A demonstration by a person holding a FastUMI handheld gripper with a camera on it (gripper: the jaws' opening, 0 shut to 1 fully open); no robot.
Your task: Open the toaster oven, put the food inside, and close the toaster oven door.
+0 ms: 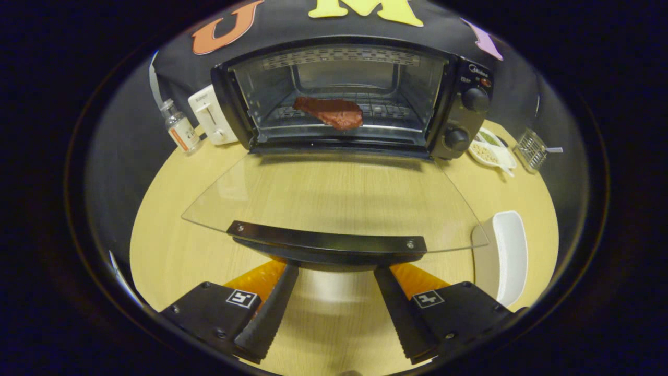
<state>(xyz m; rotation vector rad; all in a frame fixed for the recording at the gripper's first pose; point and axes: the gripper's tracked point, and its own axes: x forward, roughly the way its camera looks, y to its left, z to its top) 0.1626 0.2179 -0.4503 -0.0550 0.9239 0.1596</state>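
Two fingers of the gripper (334,271) stand spread apart, with nothing held between them; their tips sit just below the black handle (329,243) of the toaster oven door (334,198), possibly touching its underside, though we cannot confirm contact.

We find the toaster oven (339,96) directly ahead of the gripper, at the back of the wooden table (172,245). Its glass door lies folded fully down, roughly level, reaching from the oven's lower front edge toward the fingers. The handle runs crosswise to the fingers, its long axis from left to right, and spans slightly wider than the gap between the tips.

We note the food (330,112), a reddish slab, resting on the rack inside the oven cavity, well beyond the door's hinge line. On that evidence we judge the loading step done and only the closing left.

The closing turns on this: the handle is the nearest part of the door, centred over the gap between the fingers, and the hinge lies straight beyond it. We judge that the door must be lifted from below at the handle and swung up and away toward the oven.

A white dish (503,256) stands just right of the door's corner, clear of the swing.
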